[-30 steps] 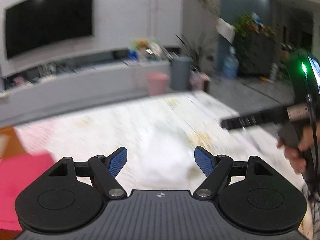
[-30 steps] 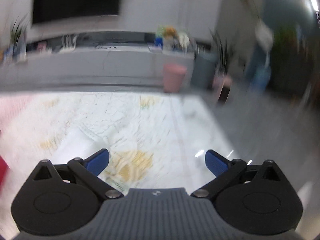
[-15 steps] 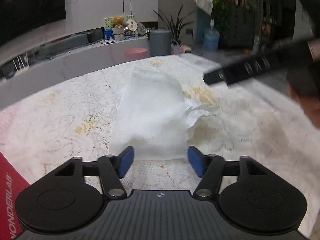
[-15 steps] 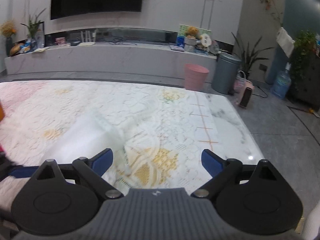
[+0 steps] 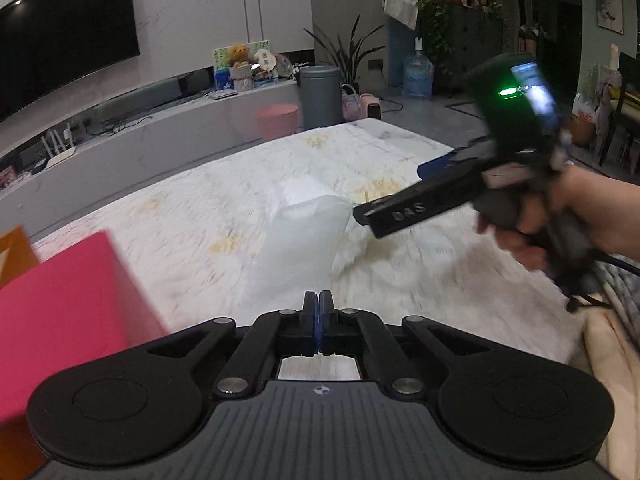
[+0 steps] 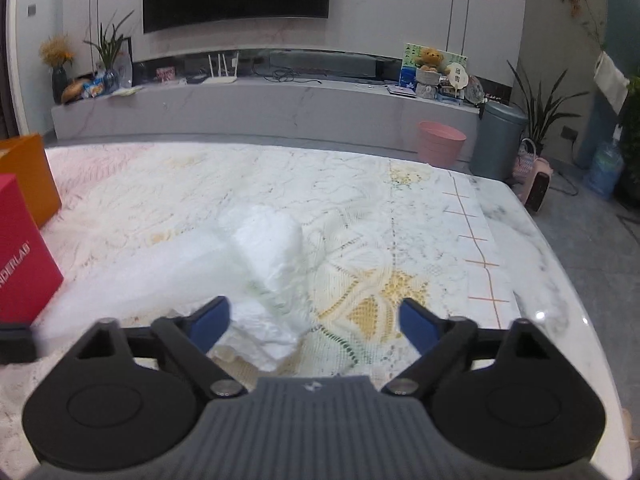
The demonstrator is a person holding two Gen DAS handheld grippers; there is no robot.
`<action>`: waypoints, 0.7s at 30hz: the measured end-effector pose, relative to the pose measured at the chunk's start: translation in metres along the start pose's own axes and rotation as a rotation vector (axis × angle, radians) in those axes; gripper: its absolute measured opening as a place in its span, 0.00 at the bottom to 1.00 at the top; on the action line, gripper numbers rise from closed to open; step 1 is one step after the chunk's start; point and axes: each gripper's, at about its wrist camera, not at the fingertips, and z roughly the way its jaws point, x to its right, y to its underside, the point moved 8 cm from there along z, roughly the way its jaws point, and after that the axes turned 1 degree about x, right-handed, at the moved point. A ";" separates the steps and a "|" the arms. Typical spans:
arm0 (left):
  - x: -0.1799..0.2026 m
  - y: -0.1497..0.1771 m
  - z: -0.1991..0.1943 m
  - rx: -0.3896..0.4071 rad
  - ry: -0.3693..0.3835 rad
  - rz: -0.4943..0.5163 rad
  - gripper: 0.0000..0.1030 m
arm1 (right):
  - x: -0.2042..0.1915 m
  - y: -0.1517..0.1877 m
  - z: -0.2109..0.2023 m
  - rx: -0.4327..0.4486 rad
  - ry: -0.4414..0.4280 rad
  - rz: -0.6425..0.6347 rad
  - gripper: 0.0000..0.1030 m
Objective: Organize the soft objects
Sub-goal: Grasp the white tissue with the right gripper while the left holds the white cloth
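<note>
Cloth (image 5: 298, 236) on lace table cover (image 6: 360, 208): left gripper (image 5: 319, 312) jaws just closed, clamped on near edge; right gripper (image 6: 314, 322) jaws apart over crumpled end.

Left gripper (image 5: 319, 304): jaws have just closed, blue pads pressed together on the near edge of the white cloth (image 5: 296, 236). Right gripper (image 6: 314, 320): jaws spread wide, nothing between the pads, carried in the person's right hand (image 5: 532, 220), pointing down toward the tabletop.
</note>
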 end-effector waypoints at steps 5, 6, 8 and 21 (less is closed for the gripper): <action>-0.007 0.026 -0.018 -0.044 0.019 -0.030 0.00 | -0.017 0.007 0.010 -0.027 0.018 -0.051 0.96; -0.009 0.028 -0.016 -0.048 0.029 -0.036 0.00 | -0.019 0.006 0.011 -0.026 0.014 -0.056 0.97; -0.010 0.036 -0.009 -0.071 0.051 -0.052 0.00 | -0.022 0.003 0.009 -0.029 -0.041 -0.044 0.97; -0.021 0.052 0.005 -0.130 0.121 -0.152 0.00 | -0.014 -0.038 0.031 -0.239 -0.128 0.241 0.97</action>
